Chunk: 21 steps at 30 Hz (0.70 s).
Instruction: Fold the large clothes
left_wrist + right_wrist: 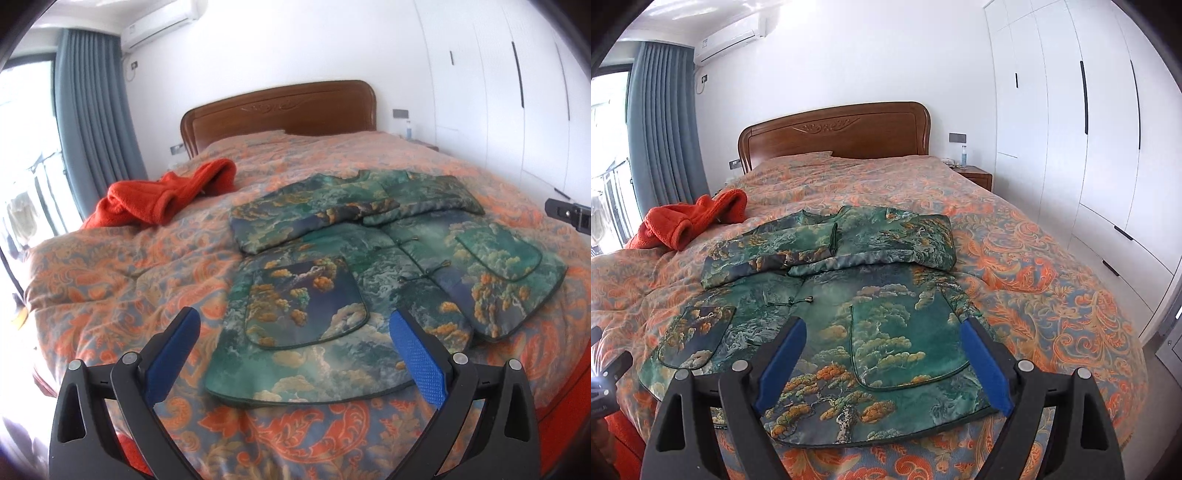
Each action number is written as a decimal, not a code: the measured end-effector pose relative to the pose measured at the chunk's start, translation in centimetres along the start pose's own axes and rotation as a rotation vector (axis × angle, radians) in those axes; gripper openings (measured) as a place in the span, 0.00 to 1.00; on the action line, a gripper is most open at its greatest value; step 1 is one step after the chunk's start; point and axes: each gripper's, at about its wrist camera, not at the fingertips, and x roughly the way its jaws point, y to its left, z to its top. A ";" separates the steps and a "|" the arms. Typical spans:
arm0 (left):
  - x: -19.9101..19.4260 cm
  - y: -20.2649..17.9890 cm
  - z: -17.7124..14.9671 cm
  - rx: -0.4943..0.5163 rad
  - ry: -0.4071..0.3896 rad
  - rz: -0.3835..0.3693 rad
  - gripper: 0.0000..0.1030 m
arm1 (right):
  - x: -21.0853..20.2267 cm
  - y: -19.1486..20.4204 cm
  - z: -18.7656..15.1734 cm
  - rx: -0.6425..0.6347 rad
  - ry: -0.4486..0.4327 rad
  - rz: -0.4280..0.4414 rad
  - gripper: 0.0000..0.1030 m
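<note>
- Green jacket [325,280] with trees and clouds on it lies flat on the bed [110,280], in the middle of the frame, its sleeves folded across the top.
- The left gripper [295,317] hangs low over the jacket's near edge, wide open, holding nothing.
- The right gripper [882,325] hangs over the jacket's pocket, wide open too, holding nothing.
- A red robe [166,192] sits bunched at the upper left.

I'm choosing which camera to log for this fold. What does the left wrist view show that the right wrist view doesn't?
Only the left wrist view shows the left gripper, open. Only the right wrist view shows the right gripper, open, and the nightstand. Both show the green jacket with sleeves folded across, the red garment and the headboard.
</note>
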 end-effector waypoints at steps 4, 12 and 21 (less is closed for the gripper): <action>-0.5 -0.7 -0.4 0.041 -0.009 -0.006 0.99 | -0.5 0.1 -0.3 -0.006 -0.013 -0.006 0.85; -0.6 -0.9 -0.3 0.050 0.011 -0.015 0.99 | -1.4 0.3 -0.3 -0.020 -0.052 -0.026 0.85; 0.3 0.0 -0.4 0.011 0.089 -0.071 0.99 | -1.6 1.2 -0.3 -0.057 -0.067 -0.033 0.93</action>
